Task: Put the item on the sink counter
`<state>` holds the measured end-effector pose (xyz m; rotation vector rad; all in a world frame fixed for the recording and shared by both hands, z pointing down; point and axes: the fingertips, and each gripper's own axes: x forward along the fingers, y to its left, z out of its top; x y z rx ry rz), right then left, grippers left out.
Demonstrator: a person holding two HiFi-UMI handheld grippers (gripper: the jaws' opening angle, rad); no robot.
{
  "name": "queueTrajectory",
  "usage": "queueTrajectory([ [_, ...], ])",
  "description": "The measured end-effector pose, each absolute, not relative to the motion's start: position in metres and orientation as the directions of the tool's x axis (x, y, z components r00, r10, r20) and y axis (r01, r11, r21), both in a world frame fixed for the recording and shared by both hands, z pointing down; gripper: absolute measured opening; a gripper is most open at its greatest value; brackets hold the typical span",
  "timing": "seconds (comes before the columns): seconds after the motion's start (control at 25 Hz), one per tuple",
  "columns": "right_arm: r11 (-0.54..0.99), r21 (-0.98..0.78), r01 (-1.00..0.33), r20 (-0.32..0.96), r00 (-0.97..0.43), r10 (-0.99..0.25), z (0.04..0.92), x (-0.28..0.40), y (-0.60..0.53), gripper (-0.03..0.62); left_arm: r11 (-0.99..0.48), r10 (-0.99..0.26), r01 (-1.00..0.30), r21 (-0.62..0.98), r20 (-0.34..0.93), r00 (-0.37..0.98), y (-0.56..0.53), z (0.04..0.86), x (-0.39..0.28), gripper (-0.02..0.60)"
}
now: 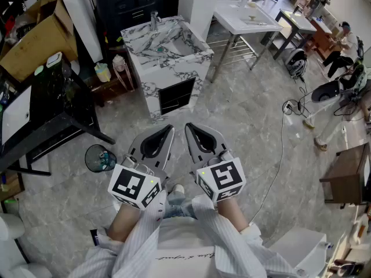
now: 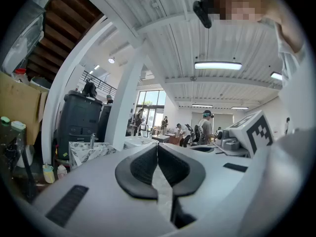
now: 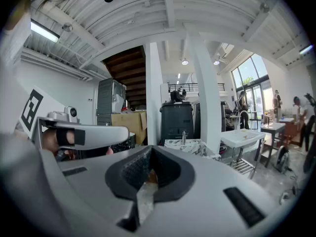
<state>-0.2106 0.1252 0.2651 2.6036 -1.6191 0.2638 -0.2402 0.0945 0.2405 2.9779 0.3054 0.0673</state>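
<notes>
The marble-patterned sink counter (image 1: 165, 54) stands ahead on the grey floor, with a chrome faucet (image 1: 155, 19) at its back. It also shows small in the left gripper view as the sink counter (image 2: 89, 149) and in the right gripper view as the sink counter (image 3: 191, 146). Both grippers are held close to the body and point toward it. My left gripper (image 1: 171, 128) is shut with nothing between its jaws. My right gripper (image 1: 188, 126) beside it is shut and empty too. I cannot tell which thing is the task's item.
A small yellow cup (image 1: 102, 72) and a bottle (image 1: 119, 62) sit on a low shelf left of the counter. A black table (image 1: 40, 106) and a cardboard box (image 1: 37, 36) are at the left, a round bin (image 1: 99, 158) near my feet. A white table (image 1: 246, 16) and seated people are far right.
</notes>
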Motion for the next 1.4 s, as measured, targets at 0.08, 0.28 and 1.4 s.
queueTrajectory([
  [0.08,-0.444,-0.039,-0.895,0.172,0.432,-0.885,0.265,-0.210,0.129,0.008,-0.969,0.203,0.197,0.150,0.026,0.979,0.099,0.240,-0.240,0.015],
  [0.28,-0.452,-0.052,-0.891,0.164,0.439,-0.884,0.268,-0.212,0.142,0.008,-0.971,0.196,0.191,0.145,0.019,0.981,0.109,0.240,-0.243,0.016],
  [1.4,-0.536,-0.038,-0.843,0.226,0.515,-0.827,0.293,-0.033,0.035,0.008,-0.963,0.246,0.243,0.113,0.015,0.969,-0.014,0.242,-0.070,0.015],
])
